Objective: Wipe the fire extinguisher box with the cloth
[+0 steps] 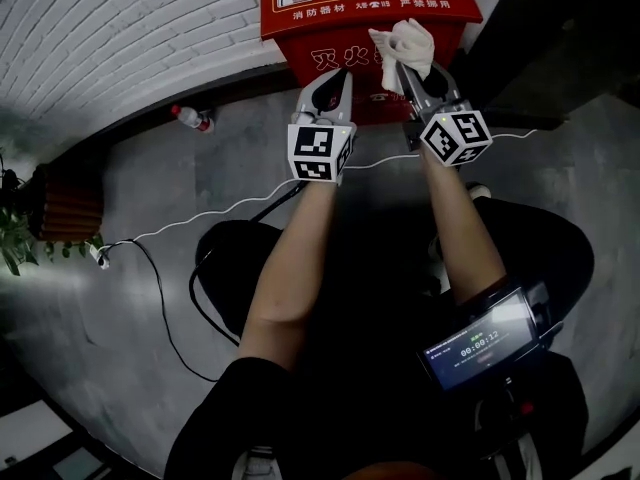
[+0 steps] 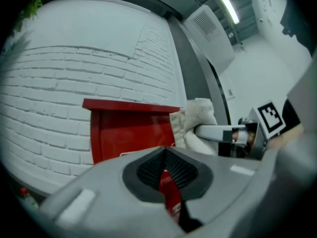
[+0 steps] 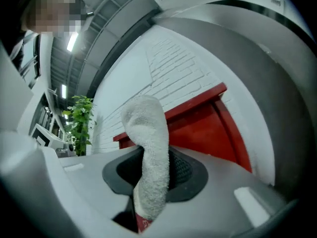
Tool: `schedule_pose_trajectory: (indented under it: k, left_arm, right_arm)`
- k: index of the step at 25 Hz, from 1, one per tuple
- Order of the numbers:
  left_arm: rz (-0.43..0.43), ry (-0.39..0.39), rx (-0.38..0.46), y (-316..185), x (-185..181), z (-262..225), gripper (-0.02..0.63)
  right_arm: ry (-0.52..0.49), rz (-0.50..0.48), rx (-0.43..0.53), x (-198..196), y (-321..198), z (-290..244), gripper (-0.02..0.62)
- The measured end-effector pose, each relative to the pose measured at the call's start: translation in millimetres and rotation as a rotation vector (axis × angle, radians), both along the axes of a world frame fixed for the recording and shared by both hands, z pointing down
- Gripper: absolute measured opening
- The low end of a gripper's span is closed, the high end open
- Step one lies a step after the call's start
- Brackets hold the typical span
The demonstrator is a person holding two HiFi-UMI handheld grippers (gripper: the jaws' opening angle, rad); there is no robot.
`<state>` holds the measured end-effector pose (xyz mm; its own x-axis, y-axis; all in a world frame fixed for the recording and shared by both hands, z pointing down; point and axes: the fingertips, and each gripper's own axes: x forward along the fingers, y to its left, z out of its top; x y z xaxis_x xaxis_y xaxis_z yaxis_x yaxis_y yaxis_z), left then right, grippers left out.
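The red fire extinguisher box (image 1: 330,28) stands against the white brick wall, with white characters on its front and picture labels on its lid. My right gripper (image 1: 413,68) is shut on a white cloth (image 1: 405,46), which bunches up above the jaws at the box's upper front right. In the right gripper view the cloth (image 3: 148,148) rises between the pads, with the box (image 3: 198,128) behind it. My left gripper (image 1: 330,90) is shut on nothing, just in front of the box's lower front. Its own view shows the box (image 2: 129,133), the cloth (image 2: 195,120) and the right gripper (image 2: 223,133).
A plastic bottle (image 1: 190,118) lies on the grey floor left of the box. A white cable (image 1: 220,213) runs across the floor. A wooden planter (image 1: 70,203) with a green plant (image 1: 15,233) stands at far left. A screen device (image 1: 480,338) hangs at the person's waist.
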<state>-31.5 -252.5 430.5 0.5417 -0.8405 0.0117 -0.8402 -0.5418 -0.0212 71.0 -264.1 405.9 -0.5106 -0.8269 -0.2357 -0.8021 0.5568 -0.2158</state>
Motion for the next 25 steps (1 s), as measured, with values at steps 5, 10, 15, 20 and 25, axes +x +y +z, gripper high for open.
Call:
schedule_pose_trajectory:
  k: [5, 10, 15, 20, 25]
  left_arm:
    - [-0.093, -0.005, -0.028, 0, -49, 17, 0.003]
    - [-0.171, -0.009, -0.080, 3, -89, 35, 0.003]
    - [-0.188, -0.002, -0.121, 4, -108, 50, 0.003]
    - [-0.176, -0.020, -0.177, -2, -105, 66, 0.003]
    - [-0.158, -0.029, -0.203, -10, -88, 74, 0.003]
  right_arm:
    - [0.058, -0.163, -0.050, -75, 6, 33, 0.104]
    - [0.019, -0.225, -0.134, -122, 0, 68, 0.104]
    - [0.047, -0.288, -0.183, -160, -2, 97, 0.104]
    - [0.093, -0.224, -0.249, -163, -16, 123, 0.104]
    - [0.097, -0.115, -0.300, -141, -34, 132, 0.110]
